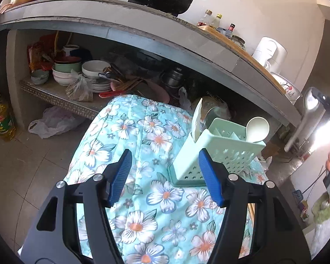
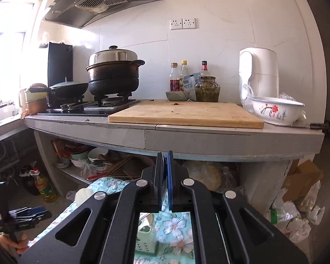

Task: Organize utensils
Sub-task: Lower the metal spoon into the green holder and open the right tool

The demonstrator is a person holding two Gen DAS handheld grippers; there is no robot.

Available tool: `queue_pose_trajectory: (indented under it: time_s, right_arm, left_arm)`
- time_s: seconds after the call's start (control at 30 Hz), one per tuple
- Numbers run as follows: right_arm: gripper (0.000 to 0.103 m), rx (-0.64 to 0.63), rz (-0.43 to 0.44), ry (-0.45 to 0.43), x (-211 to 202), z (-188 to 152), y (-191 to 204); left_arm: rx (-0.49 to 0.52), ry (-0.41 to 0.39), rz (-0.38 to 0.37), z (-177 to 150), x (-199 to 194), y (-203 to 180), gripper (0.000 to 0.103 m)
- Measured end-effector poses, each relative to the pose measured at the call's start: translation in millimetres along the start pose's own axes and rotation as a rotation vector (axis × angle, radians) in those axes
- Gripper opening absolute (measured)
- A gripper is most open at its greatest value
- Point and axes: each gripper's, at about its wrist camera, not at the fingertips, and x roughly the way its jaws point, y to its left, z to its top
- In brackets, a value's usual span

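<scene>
Mint-green perforated utensil holder (image 1: 217, 151) upright on floral cloth, white spoon (image 1: 257, 129) and white spatula (image 1: 197, 118) standing inside

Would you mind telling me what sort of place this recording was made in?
Most likely a home kitchen: a gas stove with a lidded pot sits under a range hood, a wooden cutting board lies on the counter, and bowls are stacked on the shelf below.
</scene>
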Motion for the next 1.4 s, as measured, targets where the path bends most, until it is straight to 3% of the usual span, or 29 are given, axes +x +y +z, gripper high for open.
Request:
queue_pose_trajectory:
  time_s: [0.3,0.53,0.77,0.97,1.27,1.4]
  right_arm:
    - [0.004,-0.091,-0.08,0.042,73.5,-5.7,16.8]
    - [0.004,-0.221,-0.115,0.039,84.5,-34.7,44.5]
    - [0.004,-0.288,-0.134,-0.003,74.8,-31.5,57.2]
    - [0.004,-0.231,-0.095,0.009,66.7,-26.0,53.3]
    - [0.004,-0.107,0.032,0.098,52.2,-33.3,44.9]
    - [0.012,-0.06,0.118,0.149,48.1,-39.1,43.5]
  left_arm:
    - [-0.027,0.018,0.075,-30.2,-21.8,32.8,0.061]
    - [-0.063,0.007,0.095,-32.0,-28.5,49.9,0.061]
    - [-0.058,-0.002,0.084,-29.7,-27.5,47.6,0.061]
    - [-0.063,-0.002,0.078,-29.9,-27.5,47.5,0.061]
    - [-0.067,0.001,0.073,-31.0,-27.1,47.7,0.061]
    - [-0.062,0.0,0.069,-32.0,-28.1,44.9,0.061]
